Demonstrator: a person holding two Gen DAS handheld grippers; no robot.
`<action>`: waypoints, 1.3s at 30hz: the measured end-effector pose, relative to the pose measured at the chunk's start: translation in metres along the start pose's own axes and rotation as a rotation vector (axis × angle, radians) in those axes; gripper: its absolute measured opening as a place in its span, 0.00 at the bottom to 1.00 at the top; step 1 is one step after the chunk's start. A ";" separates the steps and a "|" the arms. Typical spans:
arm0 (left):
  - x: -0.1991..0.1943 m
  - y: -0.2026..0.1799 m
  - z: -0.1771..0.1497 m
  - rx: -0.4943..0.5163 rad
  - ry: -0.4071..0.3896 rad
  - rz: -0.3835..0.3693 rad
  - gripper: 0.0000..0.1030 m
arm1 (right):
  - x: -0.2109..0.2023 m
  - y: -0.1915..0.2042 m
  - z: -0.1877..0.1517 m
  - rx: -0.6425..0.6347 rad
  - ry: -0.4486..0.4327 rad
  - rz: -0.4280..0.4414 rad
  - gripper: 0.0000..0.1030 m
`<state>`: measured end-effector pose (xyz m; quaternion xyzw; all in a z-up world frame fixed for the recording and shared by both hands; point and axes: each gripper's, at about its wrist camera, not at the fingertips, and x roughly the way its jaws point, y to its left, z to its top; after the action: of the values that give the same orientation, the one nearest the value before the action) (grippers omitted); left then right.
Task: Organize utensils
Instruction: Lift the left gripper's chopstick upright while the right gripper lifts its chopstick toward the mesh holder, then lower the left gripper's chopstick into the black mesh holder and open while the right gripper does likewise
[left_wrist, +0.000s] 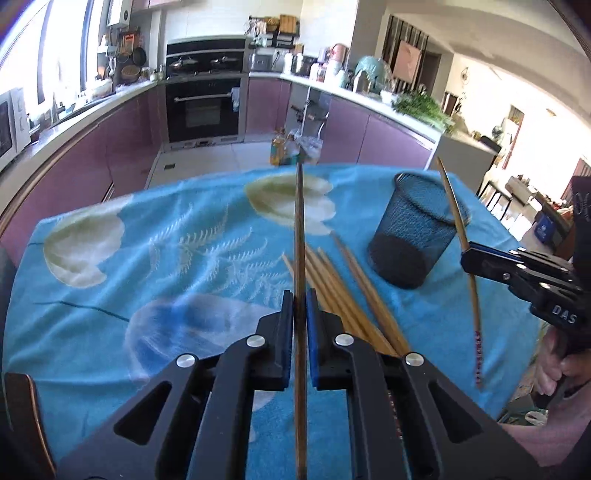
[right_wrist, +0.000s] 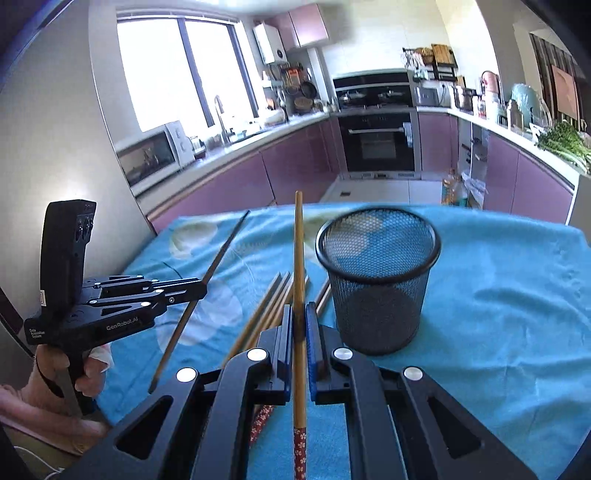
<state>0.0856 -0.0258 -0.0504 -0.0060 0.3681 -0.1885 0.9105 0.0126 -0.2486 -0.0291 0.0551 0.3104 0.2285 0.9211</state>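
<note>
Blue floral tablecloth (left_wrist: 406, 192) covers the table, fills the lower half of both views; purple kitchen cabinets (right_wrist: 295, 162) and a black oven (right_wrist: 378, 142) behind it at 12 o'clock

Black mesh cup (right_wrist: 376, 280) stands upright on the cloth, nothing visible inside it. Right wrist view: just past the fingertips at 1 o'clock. Left wrist view: out at 2 o'clock

Left gripper (left_wrist: 300, 306): jaws clamped on a dark chopstick (left_wrist: 299, 221), which runs straight along the finger axis to 12 o'clock and back between the fingers toward the camera. From the right wrist view the same gripper (right_wrist: 204, 287) sits at 9 o'clock, held above the cloth, stick slanting through the tips, upper end toward 12, lower end toward 7

Right gripper (right_wrist: 300, 321): jaws clamped on a light bamboo chopstick (right_wrist: 298, 258), point toward 12 o'clock, red patterned handle end toward the camera. From the left wrist view it (left_wrist: 466, 254) is at 3 o'clock, stick tip just beside the cup rim (overlaps it in frame, contact can't be told)

Loose chopsticks (left_wrist: 343, 284): bundle of bamboo ones lying flat on the cloth, fanned, between the two grippers and just left of the cup base, at 11 o'clock of the right fingertips
</note>
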 end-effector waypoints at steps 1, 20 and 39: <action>-0.008 -0.001 0.003 -0.001 -0.017 -0.016 0.07 | -0.004 0.001 0.001 -0.001 -0.016 0.003 0.06; -0.108 -0.047 0.086 0.027 -0.317 -0.212 0.07 | -0.059 -0.007 0.066 -0.075 -0.238 0.060 0.05; -0.019 -0.123 0.108 0.149 -0.132 -0.239 0.07 | -0.016 -0.041 0.079 -0.089 -0.086 -0.052 0.05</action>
<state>0.1040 -0.1469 0.0593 0.0056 0.2893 -0.3214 0.9017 0.0643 -0.2893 0.0334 0.0157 0.2615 0.2155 0.9407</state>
